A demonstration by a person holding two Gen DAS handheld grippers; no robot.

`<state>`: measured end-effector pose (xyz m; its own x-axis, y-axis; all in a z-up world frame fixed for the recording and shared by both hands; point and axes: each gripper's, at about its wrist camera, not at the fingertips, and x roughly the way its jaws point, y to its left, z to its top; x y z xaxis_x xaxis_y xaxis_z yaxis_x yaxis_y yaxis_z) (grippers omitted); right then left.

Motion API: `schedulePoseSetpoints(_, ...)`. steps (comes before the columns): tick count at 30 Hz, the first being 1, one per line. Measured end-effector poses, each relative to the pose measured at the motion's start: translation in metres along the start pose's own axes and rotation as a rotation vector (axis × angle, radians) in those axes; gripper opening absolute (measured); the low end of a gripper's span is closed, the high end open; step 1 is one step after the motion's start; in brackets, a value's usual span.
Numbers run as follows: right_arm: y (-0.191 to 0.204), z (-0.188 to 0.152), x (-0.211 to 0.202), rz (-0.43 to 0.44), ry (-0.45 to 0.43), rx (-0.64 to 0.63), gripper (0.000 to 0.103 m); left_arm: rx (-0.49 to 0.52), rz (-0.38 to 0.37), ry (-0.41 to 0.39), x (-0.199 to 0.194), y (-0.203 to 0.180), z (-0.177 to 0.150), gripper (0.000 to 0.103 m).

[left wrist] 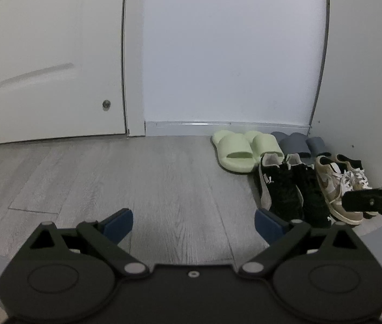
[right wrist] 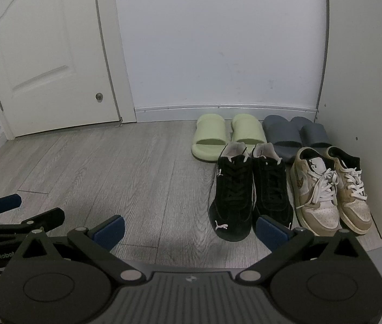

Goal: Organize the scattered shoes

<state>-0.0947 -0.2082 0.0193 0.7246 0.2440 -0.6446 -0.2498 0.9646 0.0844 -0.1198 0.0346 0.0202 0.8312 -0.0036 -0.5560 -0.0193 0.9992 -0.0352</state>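
Four pairs of shoes stand in two rows in the right corner. Pale green slides (right wrist: 219, 135) (left wrist: 241, 148) and grey-blue slides (right wrist: 296, 133) (left wrist: 297, 144) sit against the baseboard. In front of them are black sneakers (right wrist: 247, 189) (left wrist: 291, 189) and beige-and-white sneakers (right wrist: 328, 189) (left wrist: 337, 186). My right gripper (right wrist: 189, 229) is open and empty, low over the floor just short of the black sneakers. My left gripper (left wrist: 193, 222) is also open and empty, over bare floor left of the shoes. The right gripper's finger (left wrist: 374, 202) juts in from the right edge of the left wrist view.
A white door (right wrist: 45, 54) with a small round knob stands at the left. A white wall with baseboard (right wrist: 223, 109) runs behind the shoes. A white panel (right wrist: 366, 108) bounds the right side. Grey wood-look floor (right wrist: 123, 167) stretches left of the shoes.
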Motion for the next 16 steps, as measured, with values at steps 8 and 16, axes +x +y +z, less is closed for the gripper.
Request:
schedulePoseSetpoints(8,-0.0003,0.0009,0.0007,0.003,0.005,-0.004,0.103,-0.003,0.021,0.004,0.0014,0.0018,-0.0018,0.098)
schedulePoseSetpoints(16,0.0015,0.0008,0.0009,0.002,0.008,-0.010,0.103,0.013,0.011,-0.035,-0.0016,0.0014,-0.0036,0.097)
